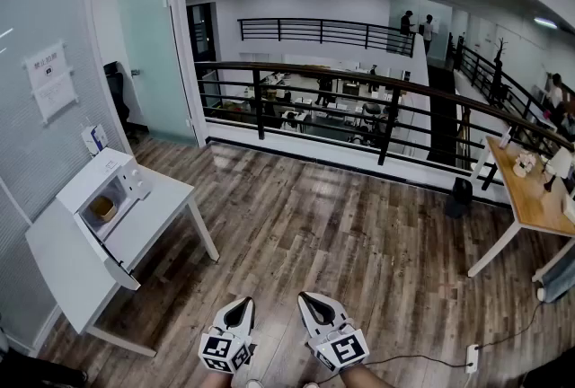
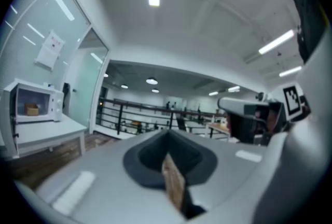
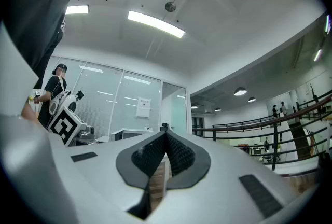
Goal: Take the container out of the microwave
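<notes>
Wooden floor [image 1: 341, 233] lies open between the person and the white tabletop [image 1: 54, 260] at left. The container [image 1: 102, 208] sits inside the microwave [image 1: 106, 184], whose door appears open. The left claw [image 1: 243, 304] and right claw [image 1: 307, 298] are clenched, empty and well apart from it. Release one claw before reaching in. Approach level, clear of the door edge and the tabletop corner.

Left gripper [image 1: 241, 304] and right gripper [image 1: 308, 298], held side by side, close but not touching, both pointing forward and about level. Behind each pair of jaws sits its marker cube: left cube [image 1: 221, 351], right cube [image 1: 345, 348]. Both pairs of jaws are closed tip to tip, nothing between them. Behind the cubes: left hand [image 1: 216, 380], right hand [image 1: 362, 374].
</notes>
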`<state>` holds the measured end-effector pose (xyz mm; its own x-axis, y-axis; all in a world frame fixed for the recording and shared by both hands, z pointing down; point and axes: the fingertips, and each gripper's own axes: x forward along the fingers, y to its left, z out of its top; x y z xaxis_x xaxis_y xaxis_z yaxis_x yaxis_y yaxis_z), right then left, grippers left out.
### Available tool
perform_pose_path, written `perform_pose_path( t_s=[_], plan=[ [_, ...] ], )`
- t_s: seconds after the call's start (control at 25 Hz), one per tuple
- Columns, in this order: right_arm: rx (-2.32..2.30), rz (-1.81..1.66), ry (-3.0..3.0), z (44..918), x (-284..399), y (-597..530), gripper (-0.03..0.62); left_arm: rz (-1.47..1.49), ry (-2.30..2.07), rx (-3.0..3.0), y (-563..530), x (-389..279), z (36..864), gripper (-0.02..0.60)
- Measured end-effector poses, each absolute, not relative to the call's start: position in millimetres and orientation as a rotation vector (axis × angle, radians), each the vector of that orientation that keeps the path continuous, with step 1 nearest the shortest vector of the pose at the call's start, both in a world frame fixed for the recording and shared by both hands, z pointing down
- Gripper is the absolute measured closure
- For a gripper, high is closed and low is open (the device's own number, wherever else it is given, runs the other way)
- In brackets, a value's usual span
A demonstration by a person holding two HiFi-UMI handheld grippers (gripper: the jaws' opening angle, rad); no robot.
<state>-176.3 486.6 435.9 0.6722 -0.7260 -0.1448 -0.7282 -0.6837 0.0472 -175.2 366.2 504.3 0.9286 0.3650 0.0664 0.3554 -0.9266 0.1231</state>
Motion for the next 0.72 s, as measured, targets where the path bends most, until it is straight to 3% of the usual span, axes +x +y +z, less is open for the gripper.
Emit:
perform_pose_path(
  t_s=[0.72],
  plan=[
    [-2.829, 0.302, 1.229, 418, -200, 390, 0.595, 0.075, 0.621, 2.966, 274, -199, 499, 0.577]
  ],
)
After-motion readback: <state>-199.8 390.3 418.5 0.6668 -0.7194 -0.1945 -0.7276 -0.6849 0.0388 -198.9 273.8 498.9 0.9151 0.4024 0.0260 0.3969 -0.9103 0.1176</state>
